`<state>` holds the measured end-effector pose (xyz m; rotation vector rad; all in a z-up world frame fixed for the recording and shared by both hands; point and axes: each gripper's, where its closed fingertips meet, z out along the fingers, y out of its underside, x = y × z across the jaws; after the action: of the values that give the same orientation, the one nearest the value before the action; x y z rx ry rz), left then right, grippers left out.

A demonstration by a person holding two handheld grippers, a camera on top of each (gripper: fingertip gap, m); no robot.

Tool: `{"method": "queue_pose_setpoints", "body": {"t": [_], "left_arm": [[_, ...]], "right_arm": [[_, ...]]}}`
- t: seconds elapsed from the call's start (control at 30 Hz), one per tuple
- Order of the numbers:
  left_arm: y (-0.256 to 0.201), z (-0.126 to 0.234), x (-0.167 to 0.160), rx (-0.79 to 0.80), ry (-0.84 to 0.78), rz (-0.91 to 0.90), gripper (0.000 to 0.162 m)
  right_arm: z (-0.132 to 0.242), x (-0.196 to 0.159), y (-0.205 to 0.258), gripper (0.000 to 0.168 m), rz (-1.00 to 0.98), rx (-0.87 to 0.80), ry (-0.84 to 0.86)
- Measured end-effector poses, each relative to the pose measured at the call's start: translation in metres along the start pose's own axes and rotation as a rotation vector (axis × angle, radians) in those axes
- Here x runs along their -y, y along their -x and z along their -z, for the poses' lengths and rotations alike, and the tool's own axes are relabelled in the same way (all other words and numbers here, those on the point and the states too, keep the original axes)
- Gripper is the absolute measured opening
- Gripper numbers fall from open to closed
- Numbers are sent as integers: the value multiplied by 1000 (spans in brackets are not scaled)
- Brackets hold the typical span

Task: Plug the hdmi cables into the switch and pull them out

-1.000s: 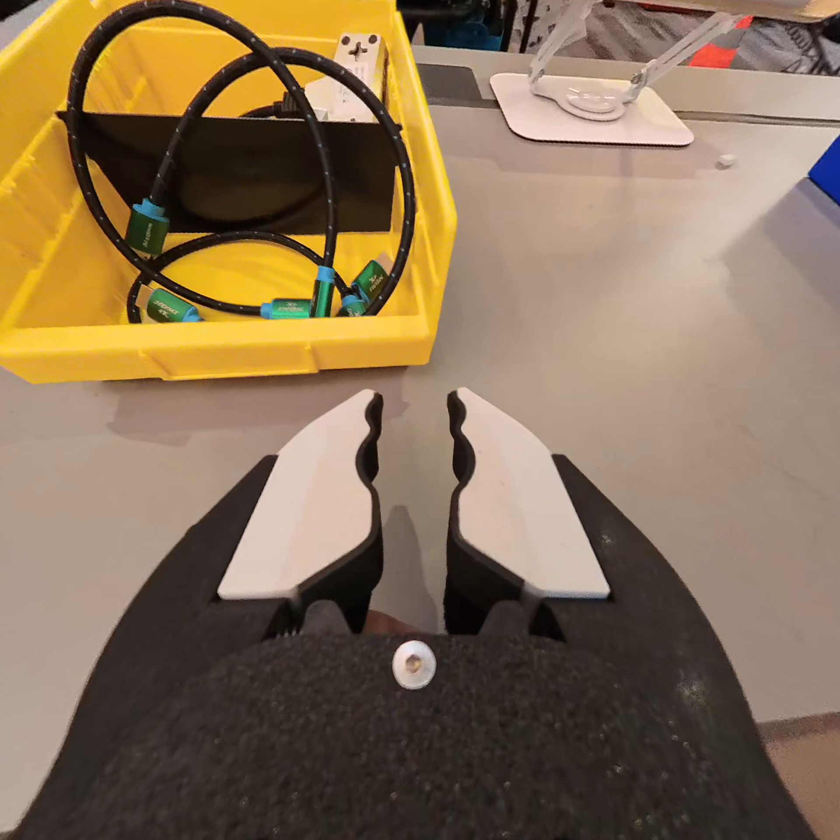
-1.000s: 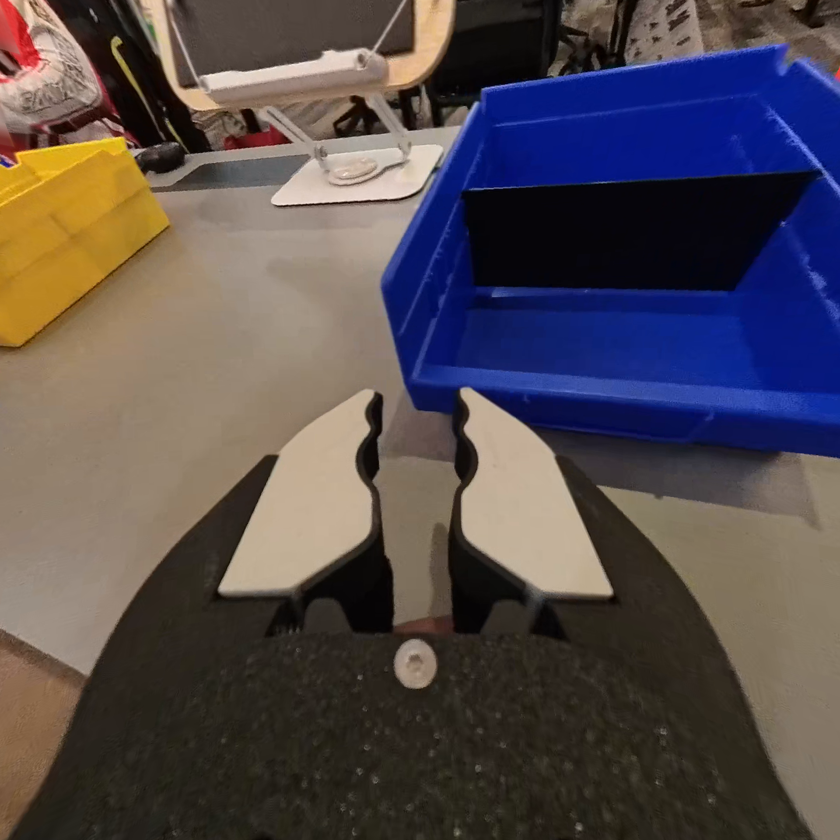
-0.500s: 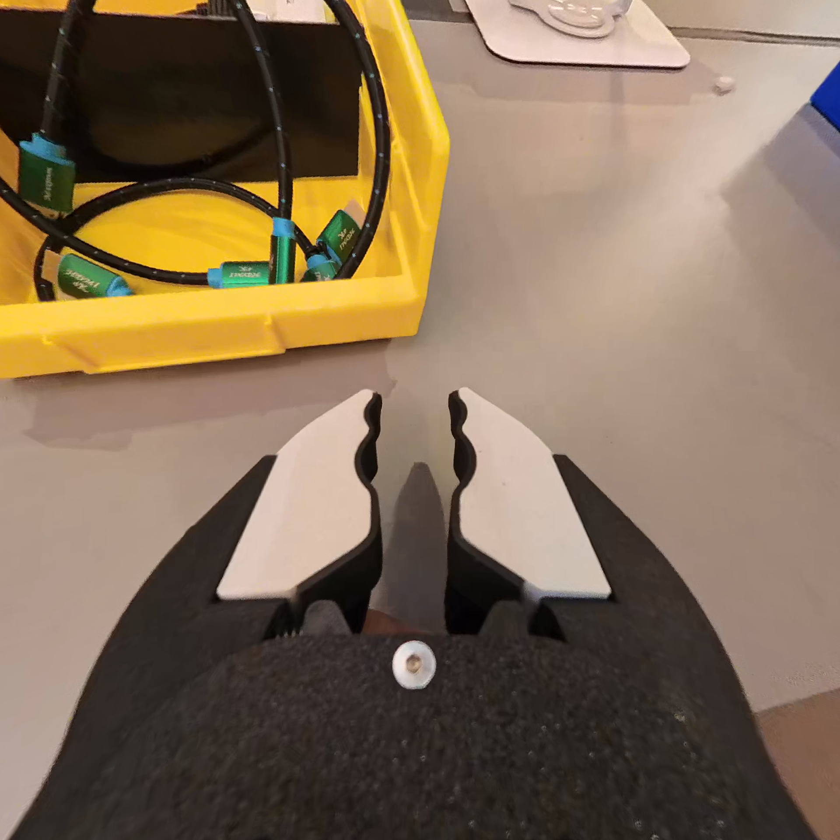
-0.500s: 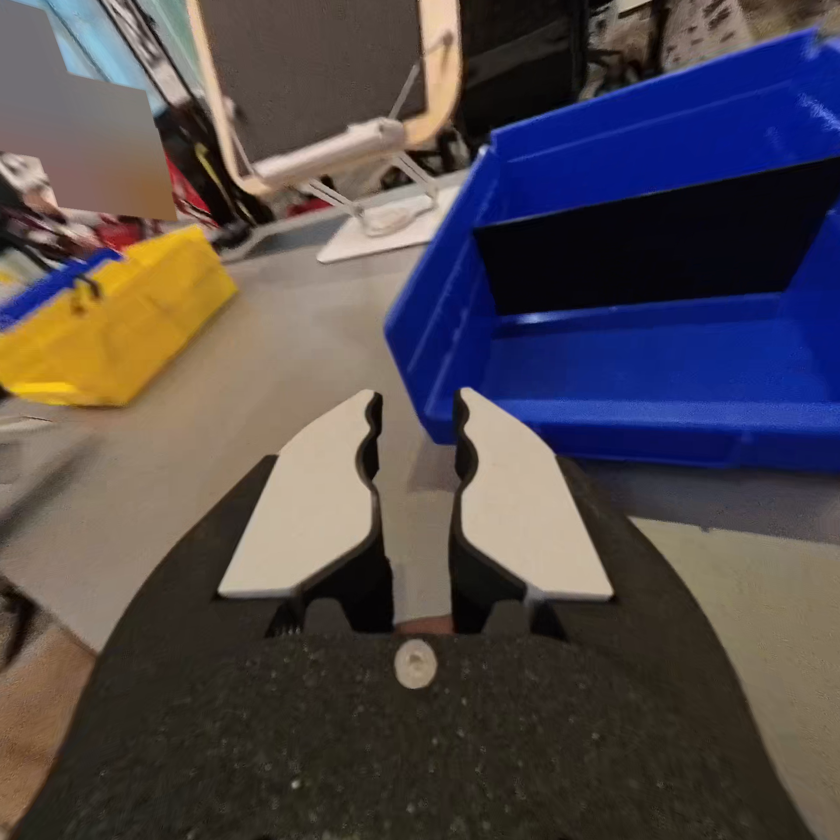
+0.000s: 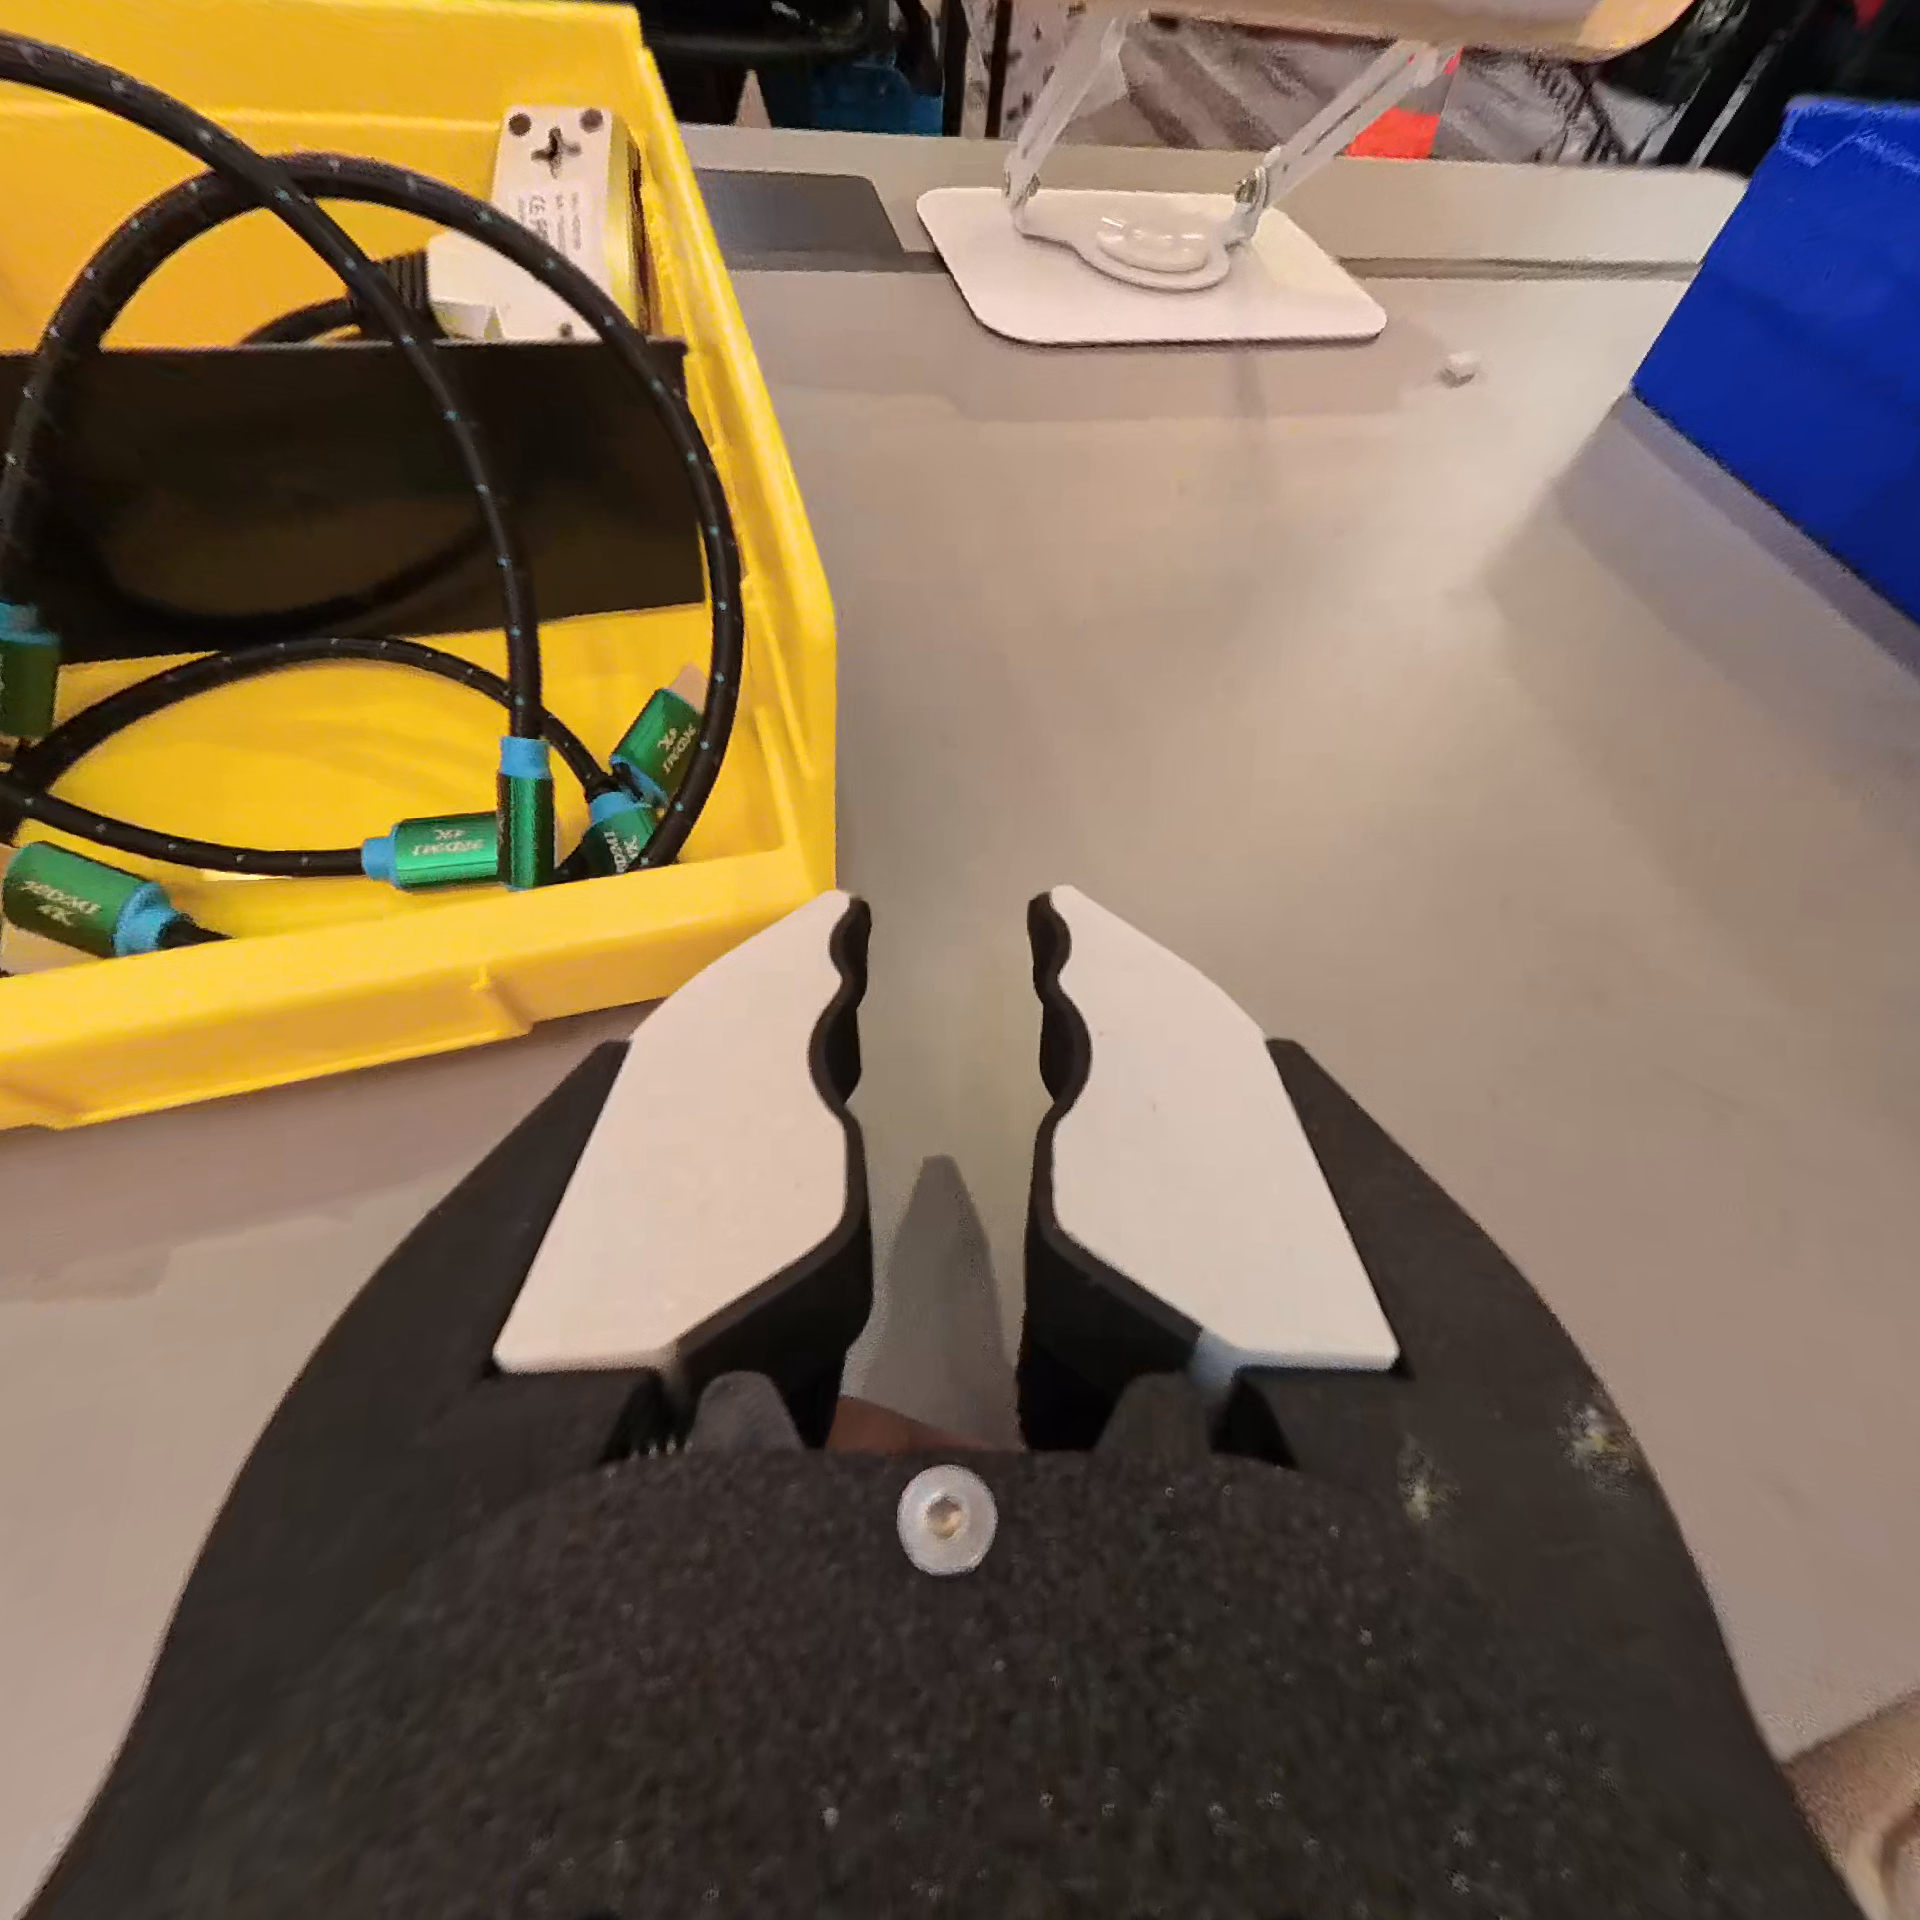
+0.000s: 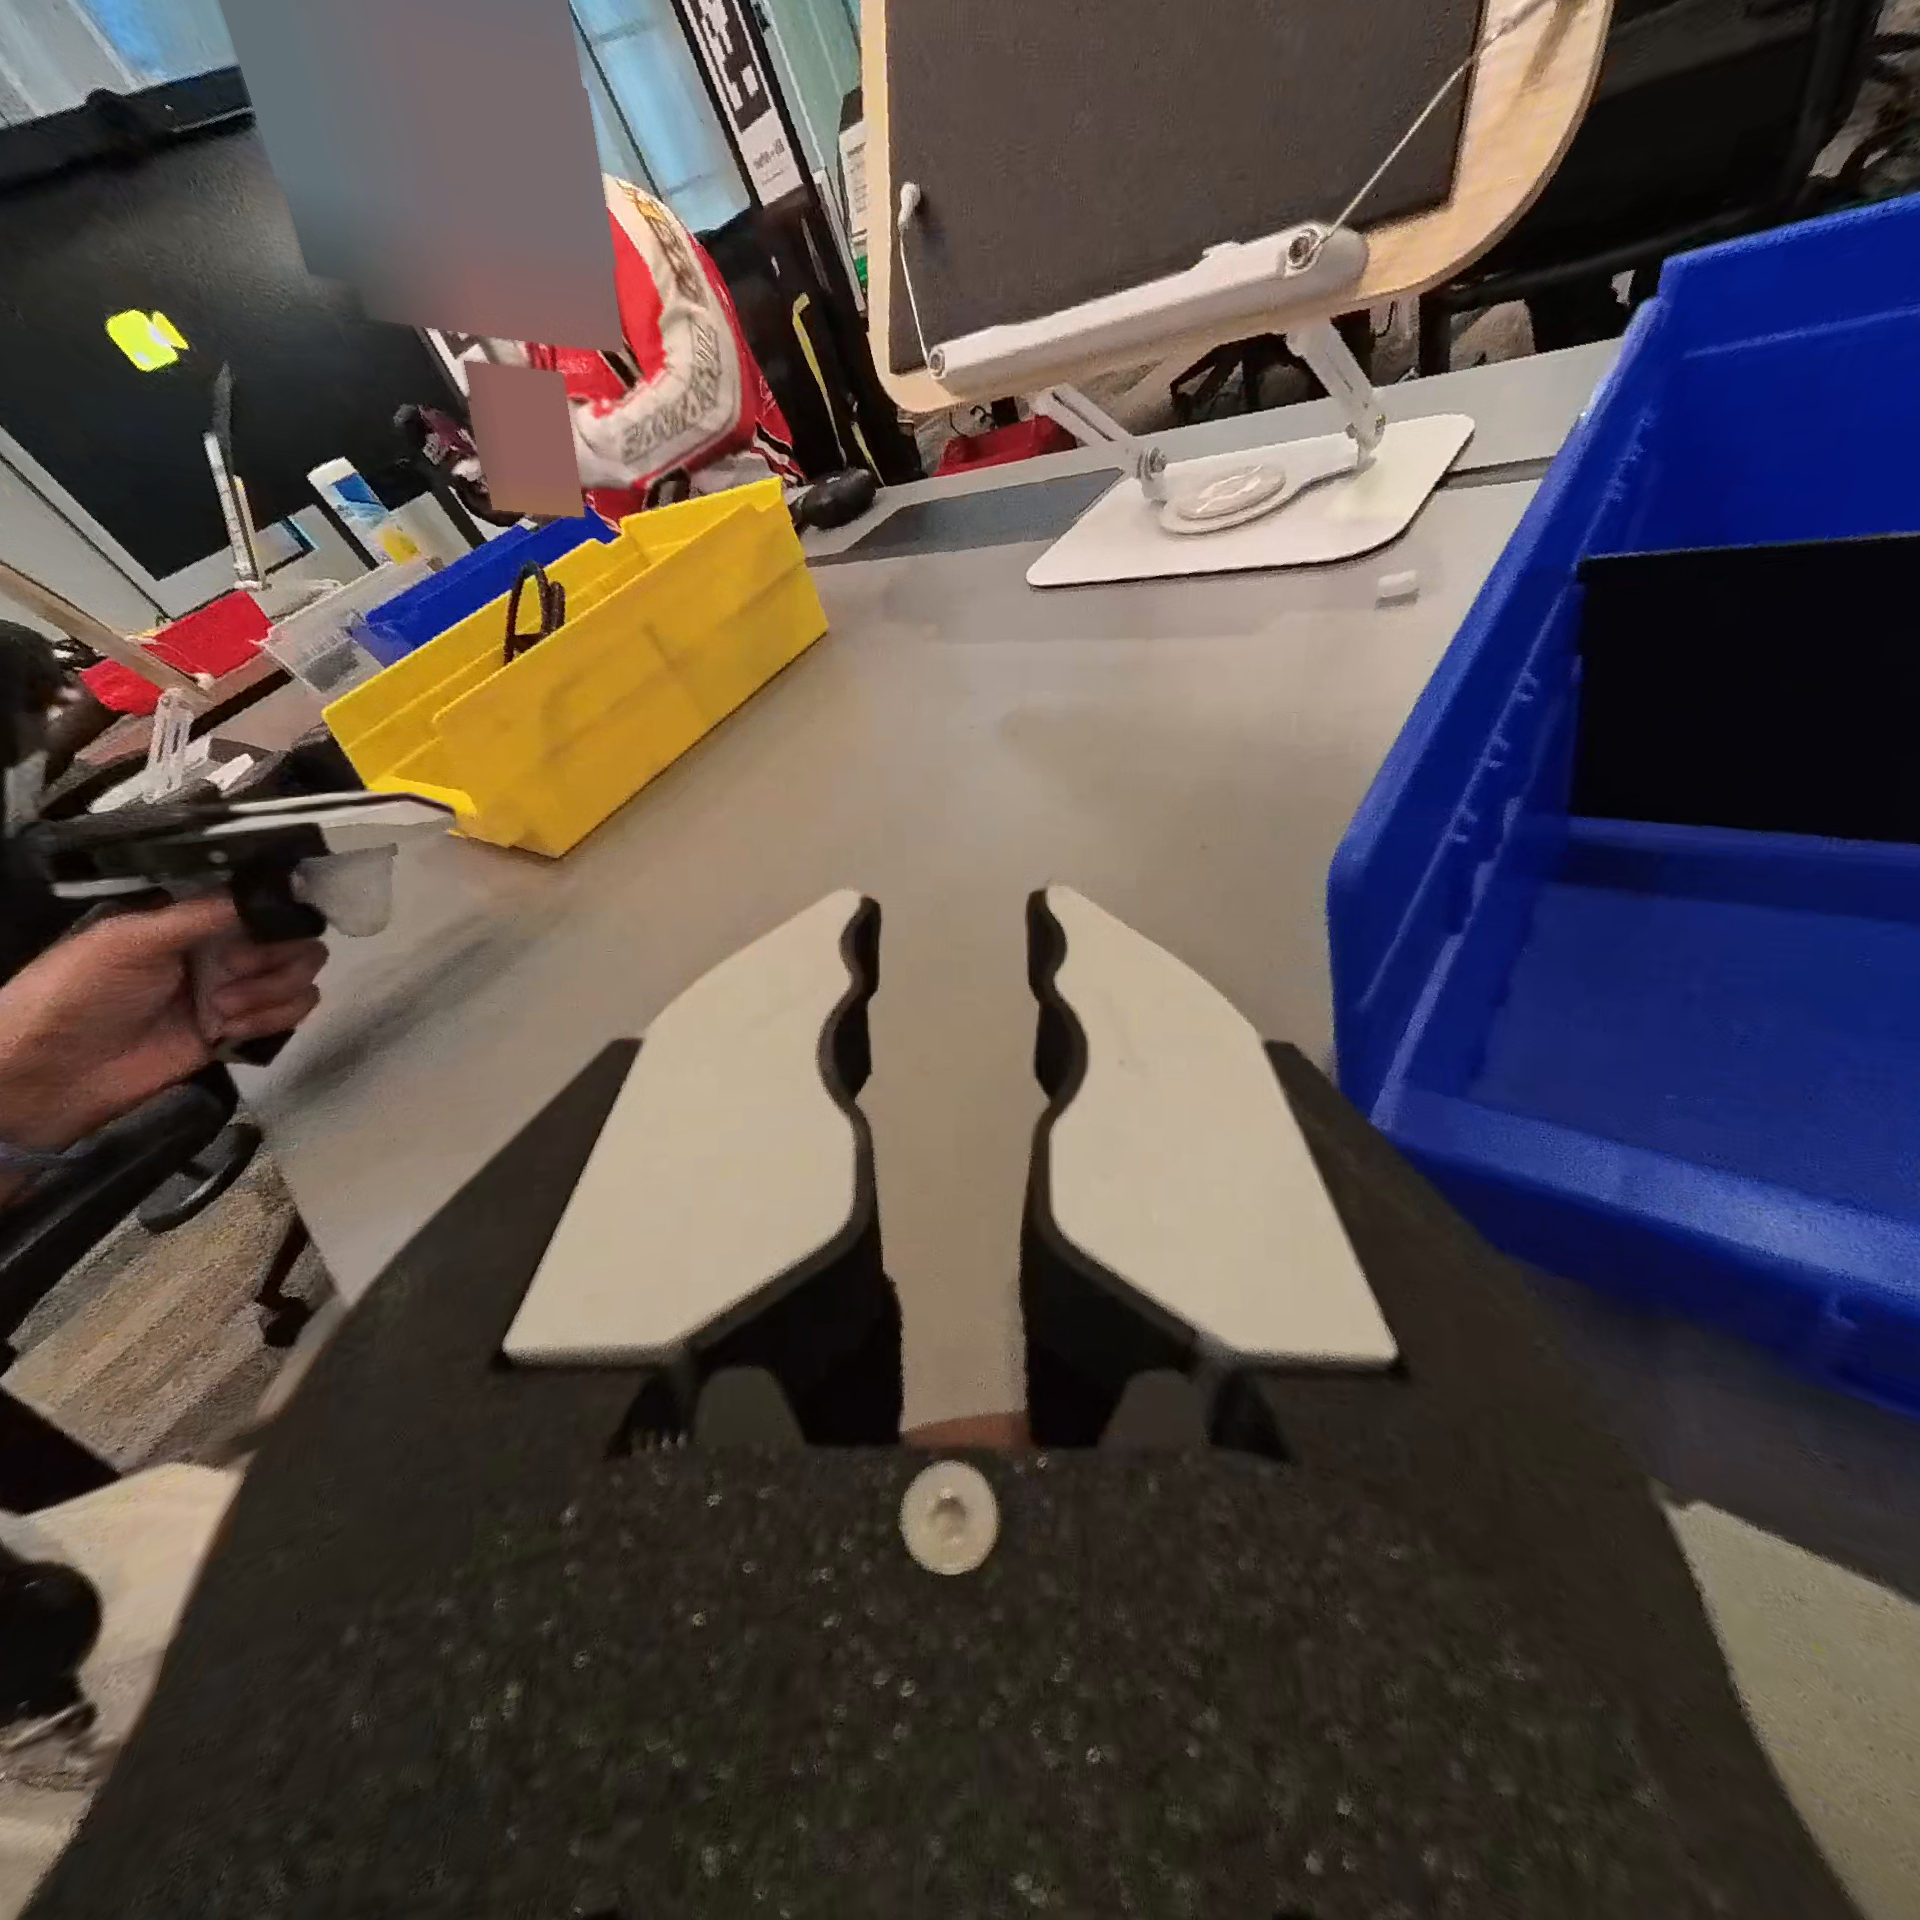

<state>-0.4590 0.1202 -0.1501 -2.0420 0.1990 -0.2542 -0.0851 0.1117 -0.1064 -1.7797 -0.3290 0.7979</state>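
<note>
Pre-grasp, nothing plugged yet. My left gripper (image 5: 948, 914) and right gripper (image 6: 951, 909) both spread, empty. HDMI cables (image 5: 520, 582) and white switch (image 5: 540, 223) in yellow bin (image 5: 800, 582). Next I'd say: reach left into bin, pinch green plug.

Yellow bin (image 5: 436, 997) and blue bin (image 6: 1621, 1164) on a grey table (image 5: 1299, 831).
Black braided HDMI cables (image 5: 717, 582) flecked with teal, green plugs with light-blue collars; white switch (image 5: 556, 197).
</note>
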Motion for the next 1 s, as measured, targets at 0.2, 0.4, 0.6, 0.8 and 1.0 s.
{"method": "queue_pose_setpoints", "body": {"t": [0.2,0.4,0.6,0.8,1.0], "left_arm": [[-6,0,-3,-34,14,8,30],[-5,6,-6,-33,24,5,30],[20,26,28,-203,160,-471,33],[89,-9,64,-315,417,-936,30],[126,-69,36,-411,695,-1224,37]], "right_arm": [[3,-5,-7,27,-9,-21,19],[1,-10,-9,26,11,-37,48],[-4,-14,-7,27,30,-22,75],[-9,-21,1,27,9,29,105],[-11,-24,-4,27,57,-8,125]]}}
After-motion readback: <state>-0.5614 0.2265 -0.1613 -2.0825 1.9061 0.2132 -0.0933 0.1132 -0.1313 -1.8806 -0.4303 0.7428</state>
